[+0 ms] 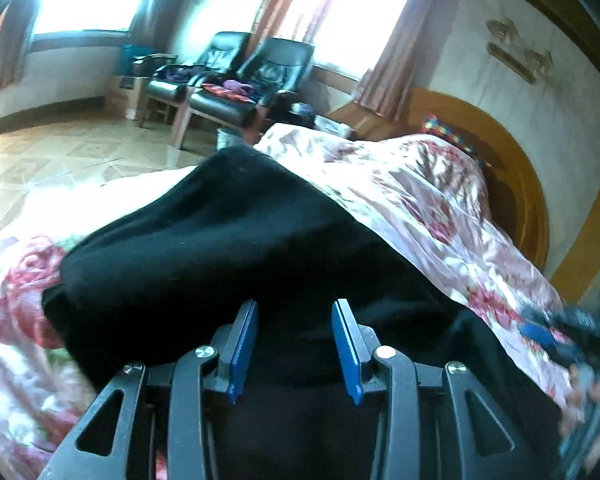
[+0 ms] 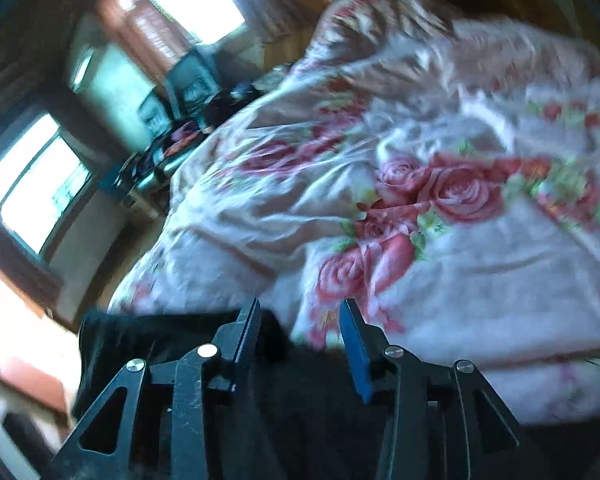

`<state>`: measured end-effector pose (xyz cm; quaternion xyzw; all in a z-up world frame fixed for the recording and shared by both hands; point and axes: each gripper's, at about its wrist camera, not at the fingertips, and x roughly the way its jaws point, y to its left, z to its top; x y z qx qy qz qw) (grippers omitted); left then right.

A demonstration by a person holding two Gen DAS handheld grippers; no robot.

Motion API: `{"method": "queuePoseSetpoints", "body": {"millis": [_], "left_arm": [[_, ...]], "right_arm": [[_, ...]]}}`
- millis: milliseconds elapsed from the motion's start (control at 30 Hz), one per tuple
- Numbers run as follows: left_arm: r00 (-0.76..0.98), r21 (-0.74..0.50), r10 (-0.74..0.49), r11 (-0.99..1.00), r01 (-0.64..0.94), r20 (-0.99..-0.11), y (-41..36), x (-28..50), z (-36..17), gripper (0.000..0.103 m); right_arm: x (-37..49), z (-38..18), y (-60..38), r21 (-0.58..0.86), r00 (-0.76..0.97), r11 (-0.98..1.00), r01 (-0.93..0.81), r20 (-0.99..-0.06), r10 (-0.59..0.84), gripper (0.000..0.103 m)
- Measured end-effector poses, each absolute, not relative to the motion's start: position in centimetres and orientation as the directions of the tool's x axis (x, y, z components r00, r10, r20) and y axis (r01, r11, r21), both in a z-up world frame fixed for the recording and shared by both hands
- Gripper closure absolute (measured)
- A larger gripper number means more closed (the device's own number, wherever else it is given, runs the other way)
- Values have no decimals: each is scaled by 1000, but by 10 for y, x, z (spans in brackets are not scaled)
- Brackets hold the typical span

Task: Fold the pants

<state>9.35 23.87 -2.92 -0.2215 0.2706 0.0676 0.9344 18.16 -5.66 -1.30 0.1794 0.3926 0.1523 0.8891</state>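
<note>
The black pants (image 1: pixel 236 240) lie on a rose-printed bedspread (image 1: pixel 432 200), spread across the middle of the left wrist view. My left gripper (image 1: pixel 296 308) hovers over their near part with its blue-padded fingers (image 1: pixel 244 340) apart and nothing between them. In the right wrist view, which is blurred, my right gripper (image 2: pixel 300 308) is open too, over the near edge of the pants (image 2: pixel 160 336), with the bedspread (image 2: pixel 480 272) beyond. The right gripper also shows blurred at the right edge of the left wrist view (image 1: pixel 572 340).
A wooden headboard (image 1: pixel 520 168) curves behind the bed at right. Two black armchairs (image 1: pixel 236 80) with clothes on them stand by the windows across a tiled floor (image 1: pixel 60 152). A small bin (image 1: pixel 228 138) sits beside the bed.
</note>
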Motion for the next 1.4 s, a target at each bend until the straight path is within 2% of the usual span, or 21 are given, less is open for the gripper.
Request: {"method": "queuePoseSetpoints", "body": {"millis": [133,267,400,500,567,700,933,967,1033,1133,1400], "left_arm": [[846,-377,35,885,-274,-533,243,86,-26,64],[869,-411,100,851,-327,-484,258,62,-13,64],[871,-481,170,777,-407,-461,285,33,-8,64],[840,-500,249,710,-496,-481,303,16,-9,61],[833,-542,254,659,-521,-492,314,7,-15,52],[829,-628,201,567,-533,-522,333,-1,-33,51],[887,-622,117,671,-403,-448,317,10,-24,56],[886,-621,93,680,-390,-455,314,14,-25,63],[868,-622,43,681,-388,-495,314,24,-31,69],[837,-633,-30,669,-390,-547,315,40,-42,73],[800,-636,-167,706,-311,-577,298,67,-47,73]], "right_arm": [[136,-23,-52,407,617,894,-188,-659,430,74],[108,-39,-45,382,613,902,-200,-670,419,74],[95,-53,-33,210,646,950,-232,-697,312,74],[98,-68,-37,176,652,963,-202,-710,266,78],[97,-74,-44,202,669,961,-189,-689,277,80],[92,-78,-43,183,685,961,-206,-675,275,79],[94,-81,-50,232,680,949,-214,-661,316,78],[94,-82,-51,236,680,948,-215,-660,318,78],[94,-82,-51,238,680,947,-216,-659,321,78],[95,-82,-52,241,680,946,-216,-659,323,78],[95,-84,-52,253,679,943,-216,-656,331,78]]}}
